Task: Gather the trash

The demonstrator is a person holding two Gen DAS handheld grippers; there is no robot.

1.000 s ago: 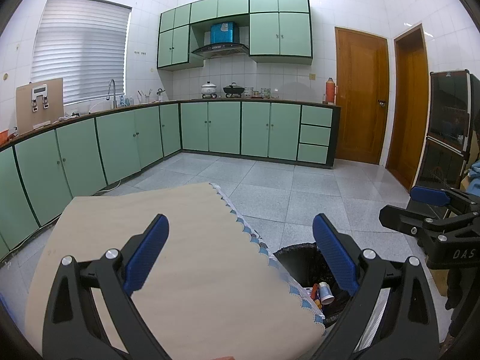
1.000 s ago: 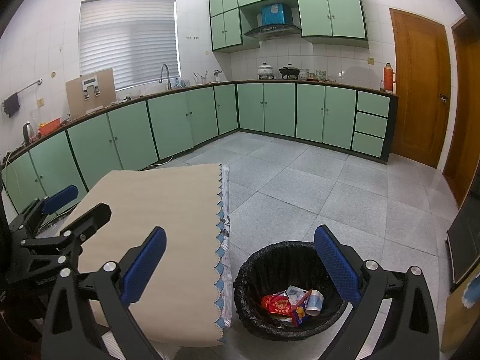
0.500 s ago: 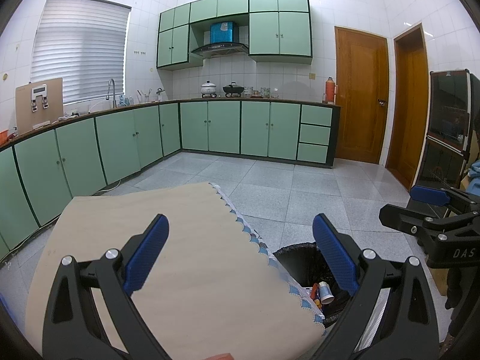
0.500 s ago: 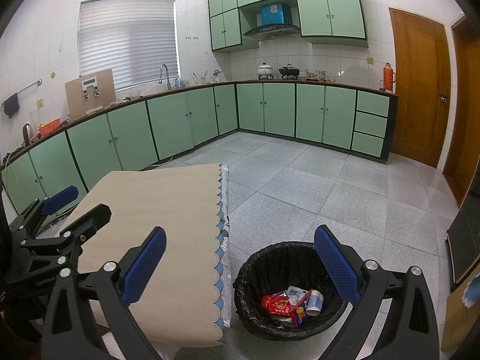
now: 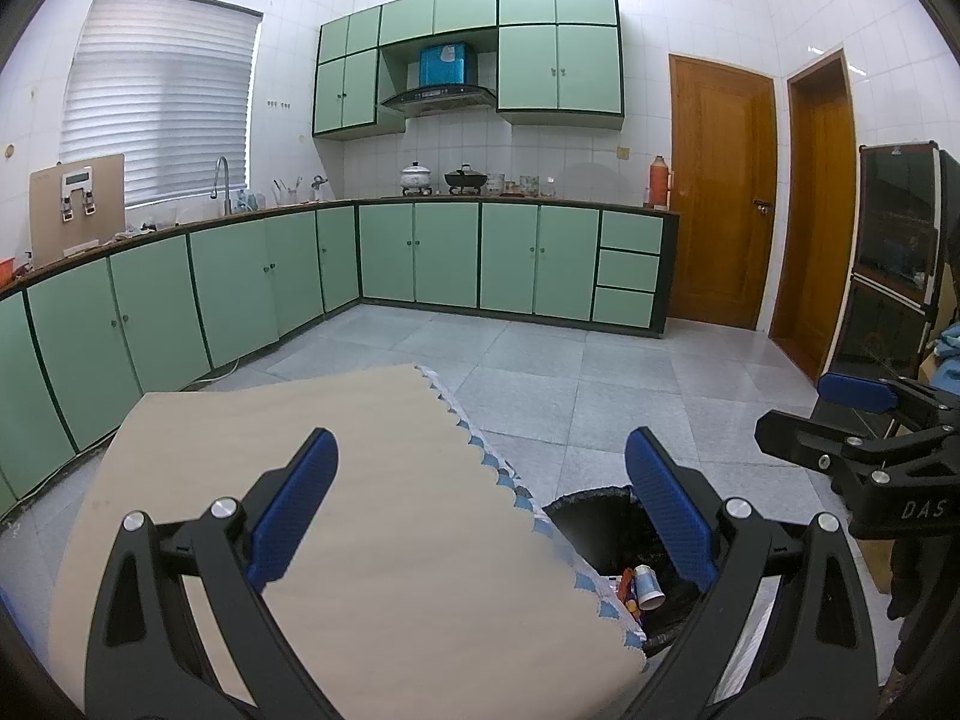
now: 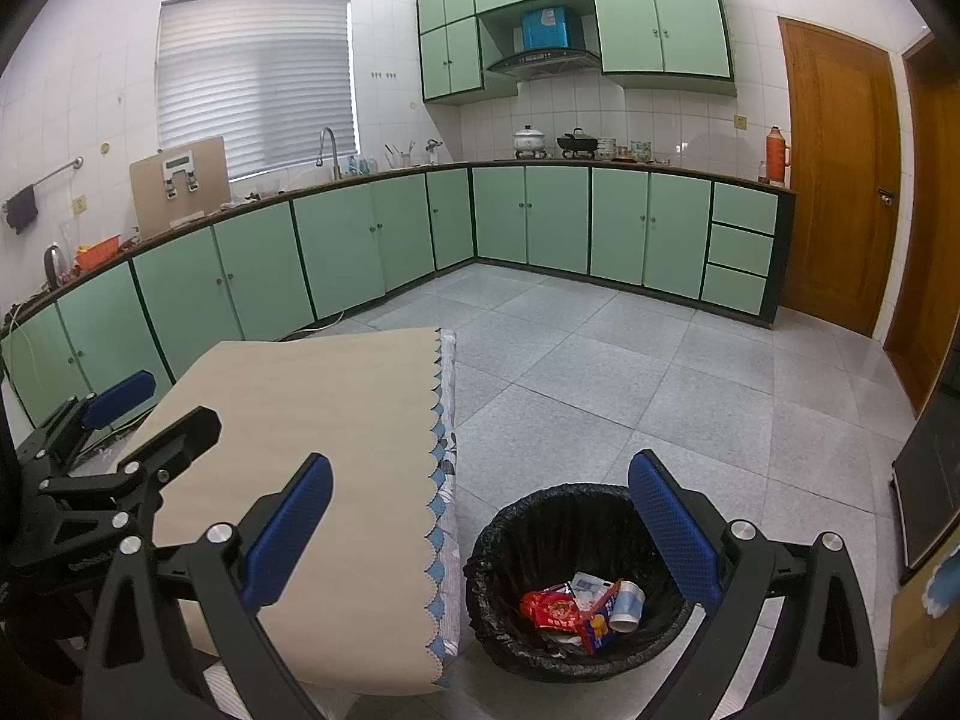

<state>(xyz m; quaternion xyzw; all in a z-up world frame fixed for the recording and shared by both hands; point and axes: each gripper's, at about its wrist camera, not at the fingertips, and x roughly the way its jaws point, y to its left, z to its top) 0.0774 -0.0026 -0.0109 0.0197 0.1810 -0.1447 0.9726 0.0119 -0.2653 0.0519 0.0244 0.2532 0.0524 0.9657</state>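
Black-lined bin [image 6: 576, 576] is sitting upright beside the table [image 6: 336, 480], holding wrappers [image 6: 558, 609] and a tipped cup [image 6: 627, 597]; both grippers [image 5: 474, 516] [image 6: 480, 534] are hanging spread, empty.

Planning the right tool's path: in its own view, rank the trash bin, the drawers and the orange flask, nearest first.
1. Trash bin, on the floor just below the right tool.
2. Drawers, across the floor, right end of the cabinets.
3. Orange flask, on the counter above them.

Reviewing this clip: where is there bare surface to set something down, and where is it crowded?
The table top shows bare throughout, from its scalloped cloth edge toward the lower cabinets. The floor beyond is open tile. Crowded: the bin beside the table, holding a red wrapper and cup. Both tongs, left and right, are open and empty.
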